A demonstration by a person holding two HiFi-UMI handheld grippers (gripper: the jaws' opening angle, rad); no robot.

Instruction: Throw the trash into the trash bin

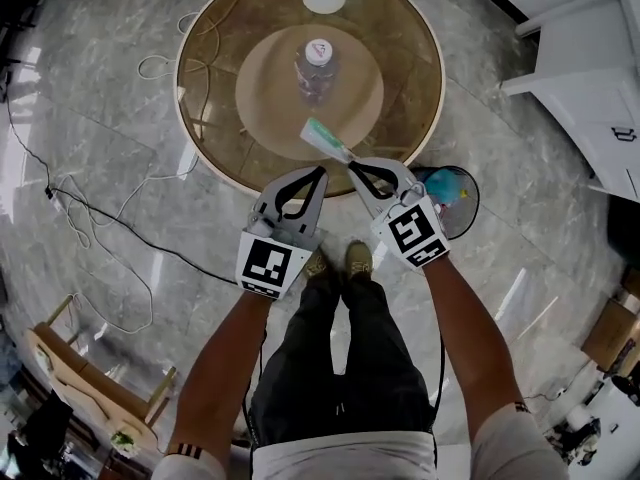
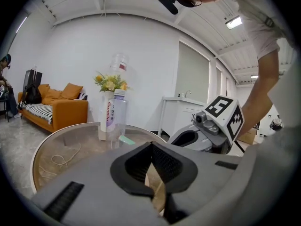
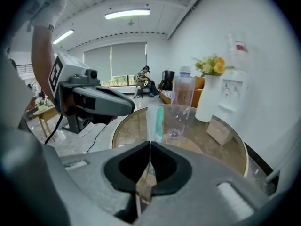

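A thin clear-and-green wrapper (image 1: 325, 140) sticks out over the round glass table (image 1: 200, 138), and my right gripper (image 1: 350, 164) is shut on its near end. In the right gripper view the wrapper (image 3: 155, 121) rises straight from the closed jaws (image 3: 149, 145). My left gripper (image 1: 322, 171) is close beside it on the left, shut with nothing between its fingers (image 2: 151, 145). The dark round trash bin (image 1: 470, 208) stands on the floor just right of the right gripper, with colourful rubbish inside.
A clear plastic bottle (image 1: 317, 66) stands at the table's middle, with a white vase of flowers (image 3: 209, 95) and a small box (image 3: 218, 128) behind it. Cables (image 1: 100, 218) trail over the floor at the left. A white cabinet (image 1: 590, 78) stands at the right.
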